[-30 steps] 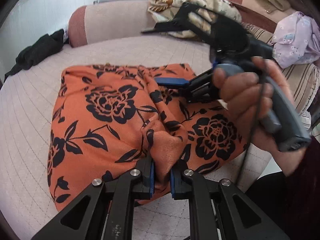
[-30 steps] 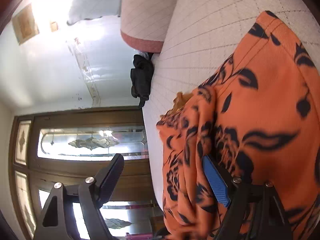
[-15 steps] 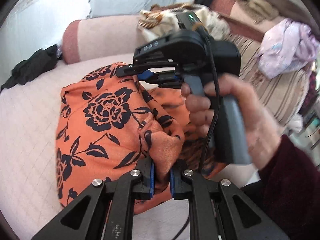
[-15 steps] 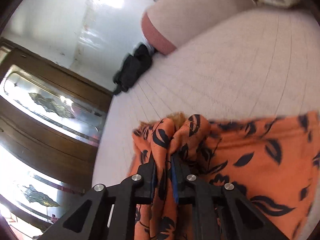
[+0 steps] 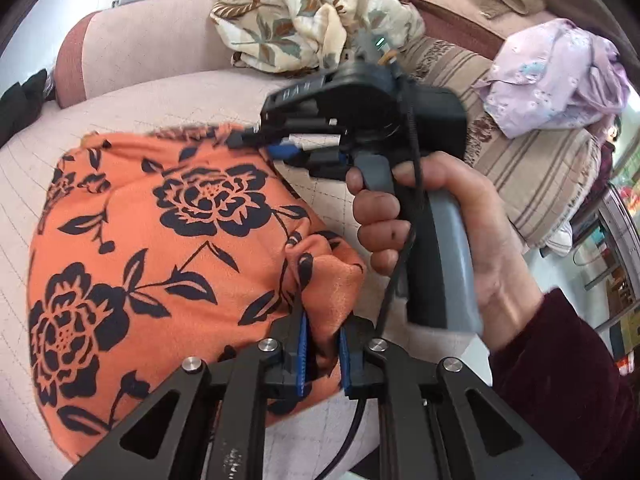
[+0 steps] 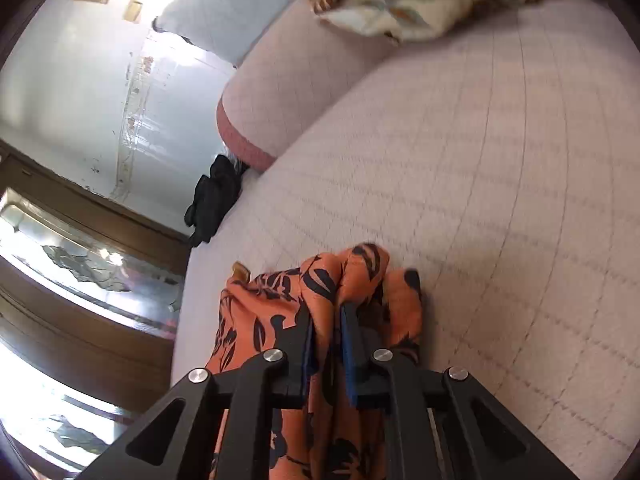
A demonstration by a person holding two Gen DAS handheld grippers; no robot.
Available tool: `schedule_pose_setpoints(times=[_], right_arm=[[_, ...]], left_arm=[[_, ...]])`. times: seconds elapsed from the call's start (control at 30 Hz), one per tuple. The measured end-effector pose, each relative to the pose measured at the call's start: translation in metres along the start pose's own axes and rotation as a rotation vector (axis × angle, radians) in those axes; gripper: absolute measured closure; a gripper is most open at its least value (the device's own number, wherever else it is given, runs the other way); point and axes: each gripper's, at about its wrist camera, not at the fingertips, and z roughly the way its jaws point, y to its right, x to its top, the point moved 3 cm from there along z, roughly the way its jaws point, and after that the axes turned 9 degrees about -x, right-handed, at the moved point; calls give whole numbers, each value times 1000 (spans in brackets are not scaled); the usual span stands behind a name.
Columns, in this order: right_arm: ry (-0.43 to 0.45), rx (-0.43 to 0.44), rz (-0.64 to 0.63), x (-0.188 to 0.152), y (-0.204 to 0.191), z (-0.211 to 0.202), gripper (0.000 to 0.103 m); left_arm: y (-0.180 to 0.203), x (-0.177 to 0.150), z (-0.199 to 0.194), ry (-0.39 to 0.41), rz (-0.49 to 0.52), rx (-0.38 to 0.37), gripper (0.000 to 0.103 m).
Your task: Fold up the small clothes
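**A:** Where is the orange floral garment (image 5: 152,248) against the fingers?

**B:** A bunched fold of it sits right between the blue pads of the left gripper (image 5: 322,354), pinched there. The jaws stand nearly together, with only the thickness of cloth between them. The rest of the garment spreads away to the left over the pink quilted cushion (image 5: 168,96).

**A:** And the other side?

**B:** The right gripper (image 6: 326,354) also has a gathered ridge of the same cloth between its pads. Its jaws have just eased apart a little after snapping closed, but the pads still press the fabric. In its own view the cloth rises above the fingertips and hangs down between the black fingers.

**A:** How are the hands posed?

**B:** From the left wrist view, the person's right hand (image 5: 452,220) wraps the grey handle, a dark red sleeve (image 5: 568,380) at the wrist. That gripper points to the left in the picture, its tip at the garment's far edge. Both grippers tilt downward toward the cushion.

**A:** Anything nearby?

**B:** A cream leaf-print cloth (image 5: 316,20) lies on the sofa back, a lilac garment (image 5: 560,80) on a striped cushion (image 5: 532,168), and a black cloth (image 6: 214,200) by the end of the pink bolster.
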Motion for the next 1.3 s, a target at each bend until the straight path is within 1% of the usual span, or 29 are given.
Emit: schedule_pose_setpoints(times=[0.03, 0.07, 0.1, 0.13, 0.17, 0.2, 0.23, 0.27, 0.3, 0.33, 0.4, 0.47, 0.5, 0.53, 0.57, 0.6, 0.63, 0.7, 0.73, 0.77, 0.83, 0.93, 0.97, 1.0, 1.07, 1.13, 1.2, 1.27, 1.3], right_arm=[[-31, -7, 24, -1, 4, 4, 79], [-64, -26, 48, -5, 12, 3, 74], [-66, -34, 63, -4, 16, 0, 68], [-44, -33, 68, -3, 18, -8, 67], [-17, -30, 66, -3, 16, -17, 66], [12, -20, 60, -3, 15, -28, 66], [41, -7, 50, -5, 13, -39, 66], [79, 15, 28, -9, 8, -53, 66], [96, 37, 5, -13, 2, -63, 66], [106, 69, -27, -21, -8, -73, 66], [114, 120, -97, -37, -29, -88, 66], [104, 143, -172, -57, -51, -96, 66], [93, 140, -201, -66, -59, -96, 66], [77, 122, -224, -76, -66, -94, 66], [51, 93, -238, -86, -68, -89, 66], [25, 62, -240, -94, -66, -85, 66], [-20, 13, -229, -105, -60, -78, 66], [-118, -80, -196, -126, -43, -66, 67], [-146, -119, -189, -135, -36, -63, 70], [-142, -145, -194, -144, -32, -66, 70], [-135, -159, -203, -152, -31, -73, 71], [-138, -186, -198, -156, -31, -81, 71], [-128, -188, -190, -153, -32, -88, 71], [-104, -182, -187, -149, -36, -94, 71], [-49, -173, -198, -134, -50, -102, 70], [-7, -222, -215, -112, -64, -99, 68], [-4, -288, -236, -88, -78, -84, 68], [-15, -329, -214, -66, -84, -63, 68], [-31, -349, -201, -55, -87, -46, 68]], left_arm=[[4, -3, -7, -10, 13, -17, 82], [6, -7, -18, -14, 26, -31, 70], [8, -10, -32, 1, 48, -36, 63], [7, -14, -51, 29, 75, -22, 48], [7, -18, -65, 58, 103, 3, 37], [6, -23, -83, 97, 138, 45, 35], [2, -27, -96, 120, 157, 84, 34], [-6, -31, -104, 129, 161, 124, 34], [-15, -34, -111, 130, 153, 163, 34], [-31, -34, -118, 128, 122, 209, 34], [-57, -36, -126, 127, 33, 264, 34], [-71, -35, -128, 139, -25, 275, 34], [-79, -36, -130, 140, -37, 289, 34], [-86, -37, -126, 130, -48, 321, 34], [-91, -37, -121, 116, -54, 336, 34], [-98, -37, -110, 84, -61, 347, 34], [-106, -42, -99, 38, -73, 356, 34], [-116, -57, -77, -63, -113, 340, 33], [-121, -63, -71, -79, -133, 316, 33], [-126, -69, -68, -78, -160, 293, 33], [-129, -73, -72, -57, -190, 261, 33], [-127, -67, -84, -28, -133, 247, 33], [-123, -64, -93, 4, -103, 237, 33], [-122, -59, -103, 53, -78, 224, 33], [-122, -51, -118, 135, -60, 184, 33], [-129, -43, -118, 176, -81, 143, 33], [-138, -44, -109, 165, -105, 120, 33], [-148, -57, -88, 106, -104, 138, 33], [-155, -66, -80, 114, -126, 110, 31]])
